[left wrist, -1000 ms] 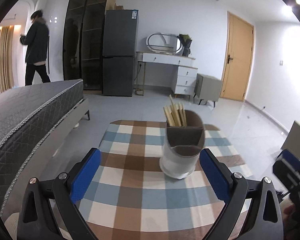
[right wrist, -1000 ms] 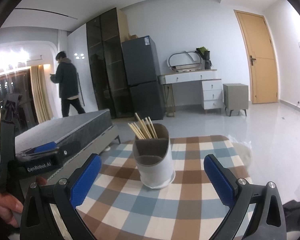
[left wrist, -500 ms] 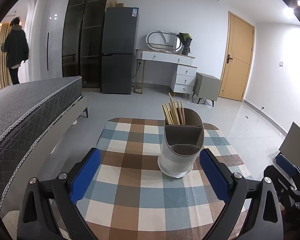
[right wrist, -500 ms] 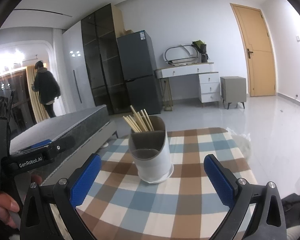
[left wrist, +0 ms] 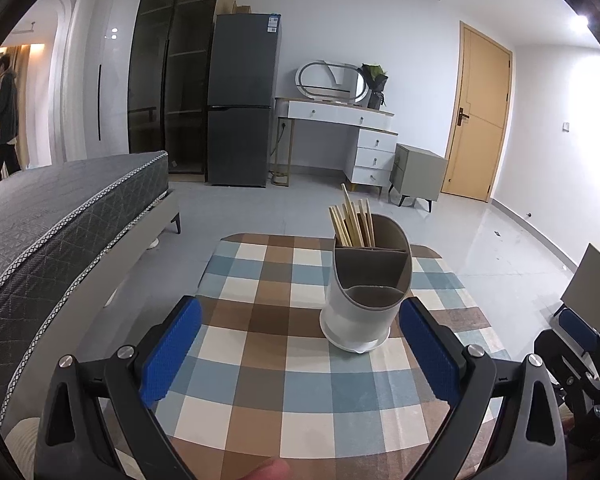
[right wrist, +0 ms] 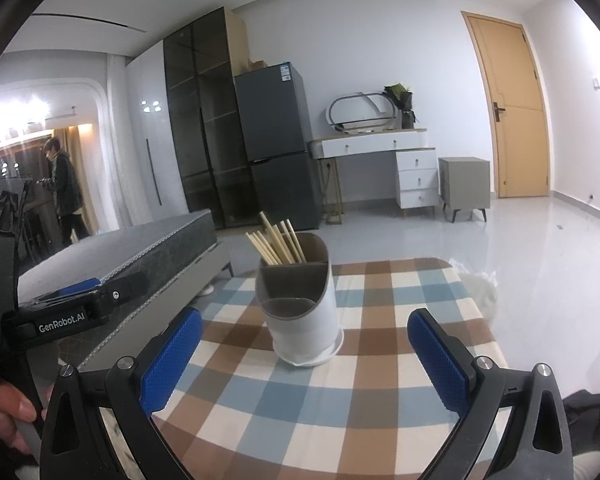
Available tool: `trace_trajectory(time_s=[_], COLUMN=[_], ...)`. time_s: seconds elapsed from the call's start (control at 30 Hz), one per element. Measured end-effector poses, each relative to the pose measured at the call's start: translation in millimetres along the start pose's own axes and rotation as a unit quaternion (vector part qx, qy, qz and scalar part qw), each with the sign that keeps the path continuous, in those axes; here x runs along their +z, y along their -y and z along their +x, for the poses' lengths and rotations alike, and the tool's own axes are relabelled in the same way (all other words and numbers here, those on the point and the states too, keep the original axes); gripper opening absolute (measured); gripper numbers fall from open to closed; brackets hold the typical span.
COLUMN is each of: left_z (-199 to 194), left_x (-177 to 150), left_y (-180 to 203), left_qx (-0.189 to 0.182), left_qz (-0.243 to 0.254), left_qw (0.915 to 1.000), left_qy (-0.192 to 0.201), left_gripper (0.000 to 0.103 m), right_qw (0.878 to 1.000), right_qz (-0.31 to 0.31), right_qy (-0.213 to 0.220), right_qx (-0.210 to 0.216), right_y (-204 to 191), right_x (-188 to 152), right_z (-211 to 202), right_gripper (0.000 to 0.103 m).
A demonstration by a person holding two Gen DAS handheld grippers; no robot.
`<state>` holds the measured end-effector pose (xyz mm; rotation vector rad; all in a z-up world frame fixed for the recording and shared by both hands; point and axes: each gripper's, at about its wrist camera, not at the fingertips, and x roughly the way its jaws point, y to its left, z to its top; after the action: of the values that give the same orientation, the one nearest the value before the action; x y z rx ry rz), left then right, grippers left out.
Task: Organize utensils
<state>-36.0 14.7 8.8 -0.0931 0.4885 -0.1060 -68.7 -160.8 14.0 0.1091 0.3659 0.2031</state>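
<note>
A white utensil holder (left wrist: 358, 314) with a grey divided insert stands on the checked tablecloth (left wrist: 260, 360). Several wooden chopsticks (left wrist: 350, 224) lean in its far compartment; the nearer compartments look empty. My left gripper (left wrist: 300, 344) hovers open just short of the holder, nothing between its blue pads (left wrist: 172, 350). In the right wrist view the same holder (right wrist: 304, 320) and chopsticks (right wrist: 278, 240) sit ahead of my right gripper (right wrist: 306, 358), which is also open and holds nothing. The left gripper's body (right wrist: 64, 316) shows at that view's left edge, held by a hand (right wrist: 0, 412).
A grey mattress on a low bed (left wrist: 60, 220) runs close along the table's left side. Beyond the table are bare floor, a dark fridge (left wrist: 240, 100), a white dressing table (left wrist: 340, 120) and a wooden door (left wrist: 480, 120). A person (left wrist: 2, 108) stands far left.
Both grippers have stayed open and drifted only slightly; the holder looks a little farther off. The person in the background has walked further left.
</note>
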Motion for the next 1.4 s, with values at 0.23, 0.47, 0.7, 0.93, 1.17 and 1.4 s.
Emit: trace_trajectory(time_s=[0.23,0.47,0.7,0.93,1.17,1.4], left_z=[-0.9,-1.6,-0.2,0.0,0.7,1.8], left_x=[-1.1,0.0,-0.9,-0.8,-0.9,-0.9], left_y=[-0.4,-0.2,1.3,0.0,-0.5,-0.7], left_qx=[0.001,0.002,-0.003,-0.005,-0.003,-0.002], left_qz=[-0.002,0.0,0.0,-0.005,-0.006,-0.006], left_qw=[1.0,1.0,1.0,1.0,1.0,1.0], left_qy=[-0.002,0.001,-0.003,-0.005,-0.005,-0.006], left_gripper=[0.096,0.096,0.096,0.096,0.096,0.096], right_qw=[1.0,1.0,1.0,1.0,1.0,1.0], right_qz=[-0.004,-0.006,-0.008,-0.01,-0.011,-0.011], right_qy=[-0.001,-0.004,-0.006,-0.008,-0.009,-0.01], right_qx=[-0.001,-0.003,-0.004,-0.006,-0.006,-0.006], right_y=[-1.8,-1.6,-2.2,-2.9,-3.0,-2.7], right_x=[0.5,-0.5,-1.0,-2.7,-2.6,-3.0], right_z=[-0.6,1.0,2.4,3.4,3.4,3.2], right_gripper=[0.103,0.103,0.103,0.103,0.103,0.103])
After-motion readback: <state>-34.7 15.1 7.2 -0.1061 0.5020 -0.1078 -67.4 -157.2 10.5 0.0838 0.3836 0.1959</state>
